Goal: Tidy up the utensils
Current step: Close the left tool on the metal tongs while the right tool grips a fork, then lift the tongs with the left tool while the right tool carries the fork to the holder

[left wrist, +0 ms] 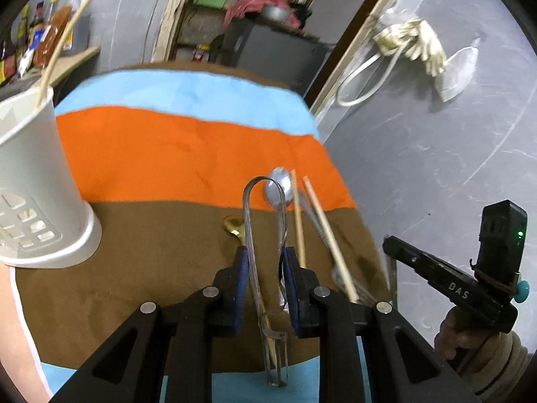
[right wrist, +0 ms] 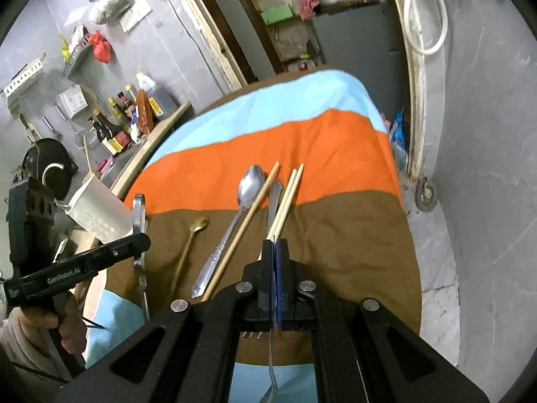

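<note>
The left gripper (left wrist: 265,262) is squeezing clear tongs (left wrist: 265,235), their tips cut off below its fingers. The right gripper (right wrist: 276,252) is clamping a fork (right wrist: 273,198), its handle partly hidden. Lying on the striped cloth (right wrist: 302,141) are two spoons, silver (right wrist: 248,188) and gold (right wrist: 198,226), and three chopsticks (right wrist: 245,225). One chopstick is standing in the white holder (left wrist: 37,181).
</note>
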The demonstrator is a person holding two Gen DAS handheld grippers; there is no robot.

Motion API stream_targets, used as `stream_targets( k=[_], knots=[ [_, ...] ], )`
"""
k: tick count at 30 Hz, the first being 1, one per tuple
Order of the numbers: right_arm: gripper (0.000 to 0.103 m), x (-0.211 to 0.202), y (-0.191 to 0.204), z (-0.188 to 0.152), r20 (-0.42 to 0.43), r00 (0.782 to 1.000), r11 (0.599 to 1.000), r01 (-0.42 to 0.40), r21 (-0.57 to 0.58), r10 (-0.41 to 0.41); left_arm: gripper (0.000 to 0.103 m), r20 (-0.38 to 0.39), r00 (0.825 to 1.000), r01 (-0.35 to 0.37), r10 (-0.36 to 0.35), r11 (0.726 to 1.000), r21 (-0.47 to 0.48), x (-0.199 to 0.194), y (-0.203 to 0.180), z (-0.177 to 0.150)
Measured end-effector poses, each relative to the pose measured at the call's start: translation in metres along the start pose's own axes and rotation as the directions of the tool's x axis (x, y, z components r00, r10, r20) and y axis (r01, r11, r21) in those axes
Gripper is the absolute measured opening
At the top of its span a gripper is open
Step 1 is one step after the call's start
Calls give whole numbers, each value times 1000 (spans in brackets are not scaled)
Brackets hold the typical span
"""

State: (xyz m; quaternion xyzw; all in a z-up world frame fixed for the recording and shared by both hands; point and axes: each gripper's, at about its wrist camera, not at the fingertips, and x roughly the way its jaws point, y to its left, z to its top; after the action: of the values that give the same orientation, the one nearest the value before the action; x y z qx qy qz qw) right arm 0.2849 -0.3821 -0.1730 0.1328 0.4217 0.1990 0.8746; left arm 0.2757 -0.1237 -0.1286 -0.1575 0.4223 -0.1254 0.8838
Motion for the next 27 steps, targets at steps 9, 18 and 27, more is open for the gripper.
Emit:
stream_targets(
  k=[9, 18, 27],
  knots=[
    [1, -41, 20, 5, 120, 993, 999, 21, -27, -17, 19, 100, 994, 49, -48, 999, -10, -38, -7, 2],
    [1, -86, 57, 30, 280, 960, 998, -3, -67, 22, 19, 180, 983, 30, -34, 999, 22, -79, -5, 21],
    [1, -96, 128, 67, 461, 882, 983, -16, -185, 101, 19, 241, 971, -18, 15, 1000, 14, -131, 16, 43]
  ],
)
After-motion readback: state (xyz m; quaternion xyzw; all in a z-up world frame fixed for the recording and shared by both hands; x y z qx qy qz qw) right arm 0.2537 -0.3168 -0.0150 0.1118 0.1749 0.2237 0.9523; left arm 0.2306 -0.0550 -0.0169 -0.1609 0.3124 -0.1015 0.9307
